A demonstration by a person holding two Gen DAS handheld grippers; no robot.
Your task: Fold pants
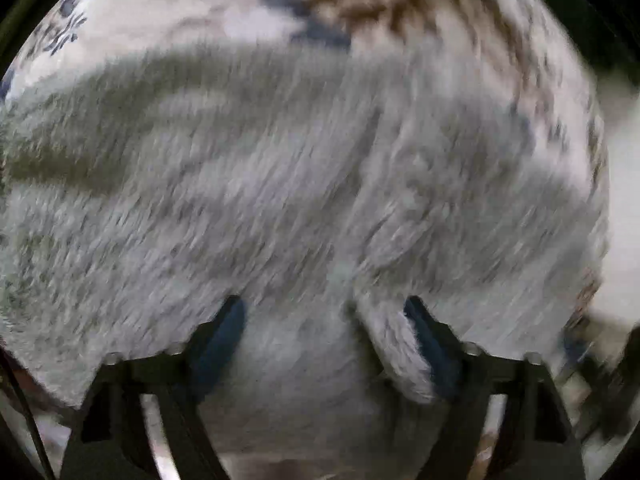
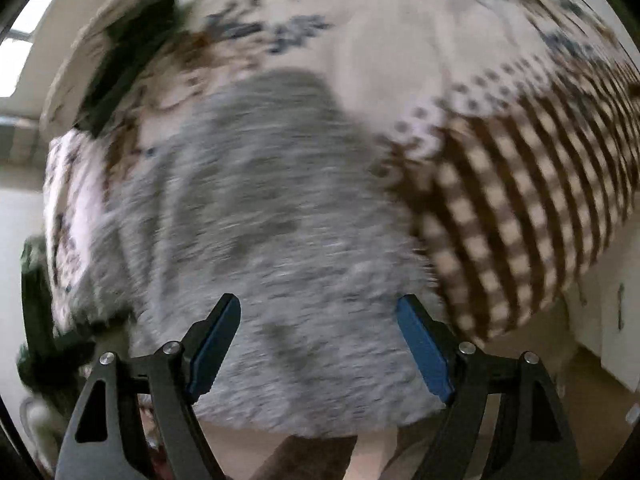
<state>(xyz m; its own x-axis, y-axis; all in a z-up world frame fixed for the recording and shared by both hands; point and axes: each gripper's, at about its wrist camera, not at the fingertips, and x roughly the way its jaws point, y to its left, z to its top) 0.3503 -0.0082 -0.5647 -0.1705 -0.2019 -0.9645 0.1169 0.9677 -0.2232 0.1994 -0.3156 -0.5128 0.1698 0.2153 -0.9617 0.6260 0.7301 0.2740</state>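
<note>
The largest thing in both views was the patterned bedspread (image 2: 400, 52), cream with blue-grey floral marks and a brown-and-cream checked band (image 2: 520, 216), and it appeared to cover a bed rather than a worktop. On it lay the fluffy grey fleece pants (image 1: 280, 200), which filled nearly the whole left wrist view and the middle of the right wrist view (image 2: 272, 220); both pictures were smeared by motion, so seams and waistband could not be made out, and the long axis of the garment could not be told with any certainty. The left gripper (image 1: 324, 344) pointed steeply down at the fleece with its blue-padded jaws standing apart; a raised fold or edge of fleece (image 1: 396, 352) lay just against the inner face of one pad, while the other pad stood free, so nothing was pinched yet. The right gripper (image 2: 320, 344) also stood with its jaws wide apart and empty, the pants directly below and ahead of it, their near edge running across just behind the fingertips. Judging by this, the left gripper seemed the nearer to a grasp, since cloth already rose between its jaws, whereas the right would probably need to descend onto the near edge before closing.
</note>
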